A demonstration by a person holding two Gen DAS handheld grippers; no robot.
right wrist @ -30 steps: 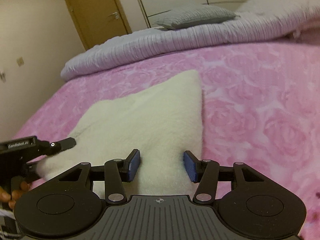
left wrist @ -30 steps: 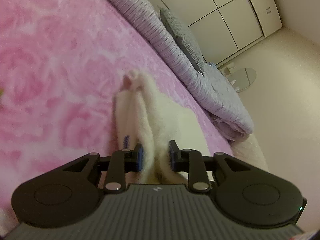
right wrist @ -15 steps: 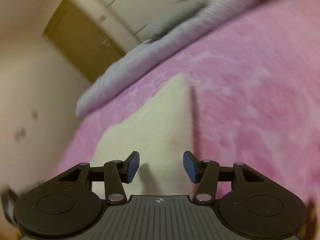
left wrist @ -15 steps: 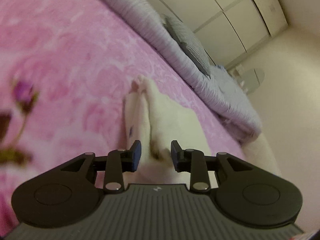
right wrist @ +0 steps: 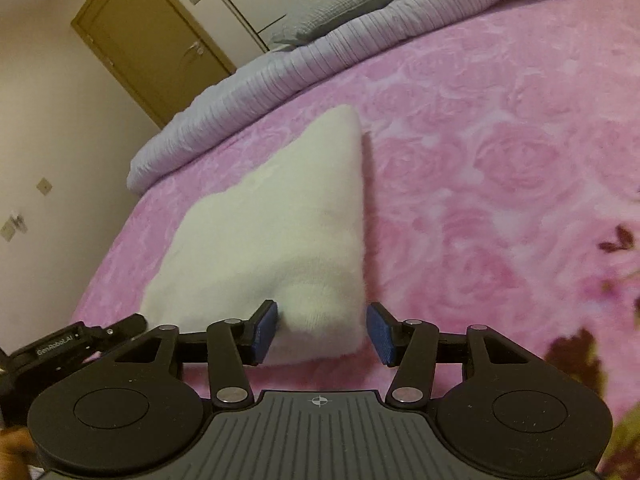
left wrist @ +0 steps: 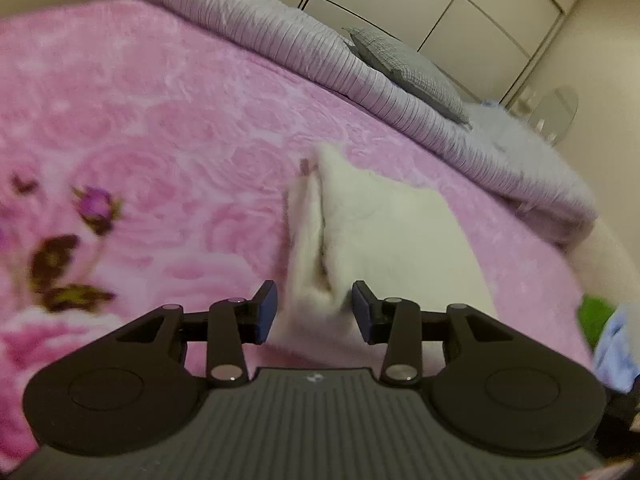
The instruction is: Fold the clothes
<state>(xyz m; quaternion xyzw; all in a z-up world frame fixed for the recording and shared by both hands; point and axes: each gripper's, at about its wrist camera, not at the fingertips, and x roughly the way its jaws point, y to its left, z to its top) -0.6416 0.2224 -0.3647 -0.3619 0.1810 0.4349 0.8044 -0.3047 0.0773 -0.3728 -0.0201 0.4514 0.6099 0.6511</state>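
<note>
A white fluffy garment (left wrist: 384, 232) lies folded on the pink rose-patterned blanket (left wrist: 160, 128). In the left wrist view its near layered edge stands up between the blue pads. My left gripper (left wrist: 314, 312) is opening, and the pads do not press the cloth. In the right wrist view the same garment (right wrist: 280, 216) lies as a flat folded slab. Its near corner sits between the pads of my right gripper (right wrist: 323, 334), which stands open around it without squeezing. The left gripper (right wrist: 80, 344) shows at the lower left of that view, beside the garment's left corner.
A lilac ribbed duvet (left wrist: 320, 48) and a grey pillow (left wrist: 408, 68) run along the far side of the bed. Blue and green clothes (left wrist: 612, 340) lie at the right edge. A brown door (right wrist: 148, 40) and white wardrobe doors (left wrist: 460, 12) stand behind.
The left gripper's jaws have widened and let go of the garment's bunched edge, and it has drawn back and risen. The right gripper has shifted sideways and rolled, staying open over the near corner.
</note>
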